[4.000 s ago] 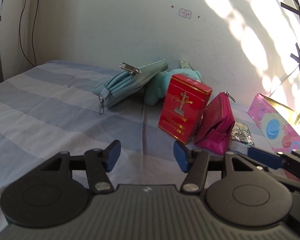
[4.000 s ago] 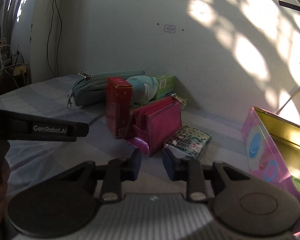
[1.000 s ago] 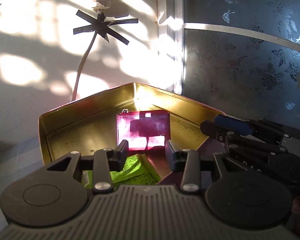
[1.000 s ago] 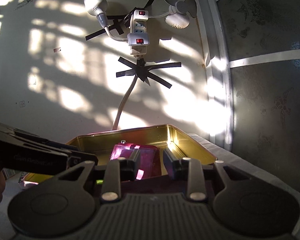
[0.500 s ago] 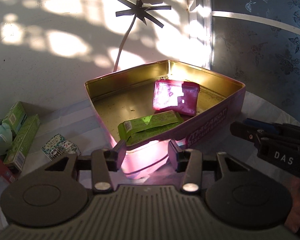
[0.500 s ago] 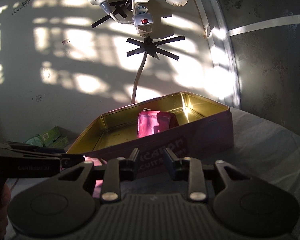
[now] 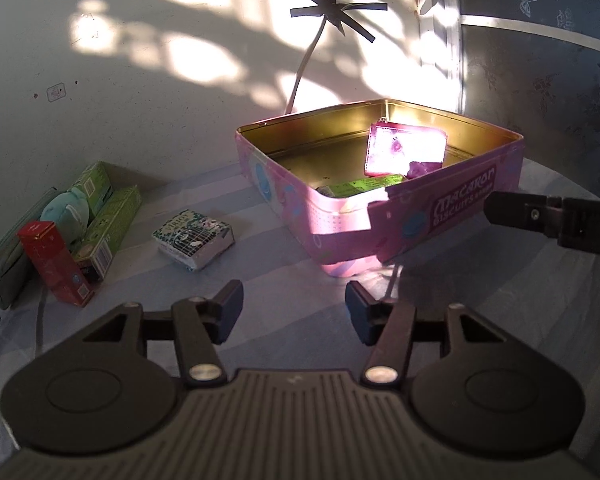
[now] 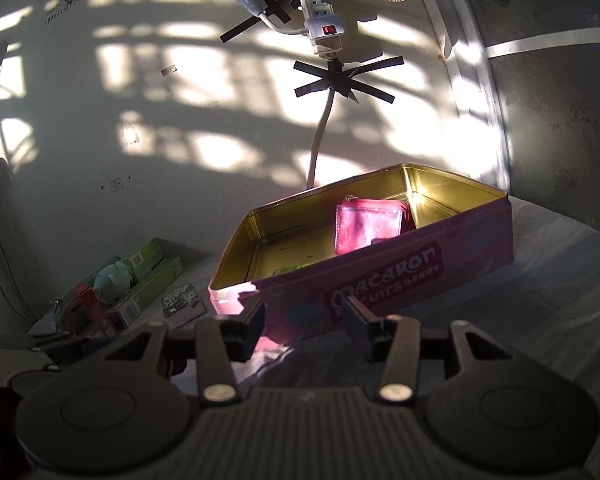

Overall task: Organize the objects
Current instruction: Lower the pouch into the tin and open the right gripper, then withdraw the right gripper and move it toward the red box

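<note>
A pink "Macaron" tin (image 7: pixel 340 220) (image 8: pixel 480 248) stands open on the striped bedsheet. Inside lie a magenta pouch (image 7: pixel 406 150) (image 8: pixel 370 228) and a green packet (image 7: pixel 364 186). My left gripper (image 7: pixel 294 312) is open and empty, in front of the tin's near corner. My right gripper (image 8: pixel 306 326) is open and empty, close to the tin's front wall. Left of the tin lie a patterned small box (image 7: pixel 194 238) (image 8: pixel 180 304), a red box (image 7: pixel 56 268), green boxes (image 7: pixel 108 216), a teal plush (image 7: pixel 70 210) and a teal pencil case (image 7: pixel 8 272).
A wall runs close behind the tin, with a taped cable (image 7: pixel 304 68) and a power strip (image 8: pixel 322 20) on it. A dark patterned panel (image 7: pixel 540 60) stands at the right. The right gripper's body (image 7: pixel 560 224) reaches in at the right of the left wrist view.
Both grippers have pulled back from the tin and opened a little wider. The magenta pouch, beside the red box four seconds ago, now lies in the tin.
</note>
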Motion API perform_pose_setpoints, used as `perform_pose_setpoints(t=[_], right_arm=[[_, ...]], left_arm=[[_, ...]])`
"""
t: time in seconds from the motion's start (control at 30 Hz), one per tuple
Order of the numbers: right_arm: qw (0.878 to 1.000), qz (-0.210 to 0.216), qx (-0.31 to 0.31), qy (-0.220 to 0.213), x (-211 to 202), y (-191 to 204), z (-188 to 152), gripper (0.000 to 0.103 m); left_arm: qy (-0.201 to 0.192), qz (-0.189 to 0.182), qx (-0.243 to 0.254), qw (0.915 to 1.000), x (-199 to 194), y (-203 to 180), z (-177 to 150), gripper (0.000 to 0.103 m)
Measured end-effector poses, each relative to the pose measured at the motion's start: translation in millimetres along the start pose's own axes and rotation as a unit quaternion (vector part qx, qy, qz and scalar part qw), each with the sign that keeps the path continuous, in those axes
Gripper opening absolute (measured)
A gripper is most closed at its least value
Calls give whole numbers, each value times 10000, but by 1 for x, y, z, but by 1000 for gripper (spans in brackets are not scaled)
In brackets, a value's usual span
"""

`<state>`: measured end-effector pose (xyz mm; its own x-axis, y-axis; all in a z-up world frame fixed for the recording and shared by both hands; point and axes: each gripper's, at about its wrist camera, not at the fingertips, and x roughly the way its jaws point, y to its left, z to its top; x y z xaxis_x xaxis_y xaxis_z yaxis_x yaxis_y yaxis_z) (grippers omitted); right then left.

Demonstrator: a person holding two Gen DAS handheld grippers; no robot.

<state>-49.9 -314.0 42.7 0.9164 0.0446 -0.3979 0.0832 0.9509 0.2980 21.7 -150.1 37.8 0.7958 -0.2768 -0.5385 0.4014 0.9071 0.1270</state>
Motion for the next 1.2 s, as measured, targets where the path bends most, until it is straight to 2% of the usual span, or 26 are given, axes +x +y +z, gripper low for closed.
perform_pose_setpoints(t=[0.27,0.8,1.2], right_arm=[[9998,31,27,205,7,8,-5,46],[9992,44,-112,384,18,19,-10,49],[9980,149,-264,563,26,32,-16,49]], left_arm=[[53,100,-121,9999,1,12,-10,65],[182,342,-205,9990,10,35,-25,65],[215,359,-262,9988,14,50,-30,65]])
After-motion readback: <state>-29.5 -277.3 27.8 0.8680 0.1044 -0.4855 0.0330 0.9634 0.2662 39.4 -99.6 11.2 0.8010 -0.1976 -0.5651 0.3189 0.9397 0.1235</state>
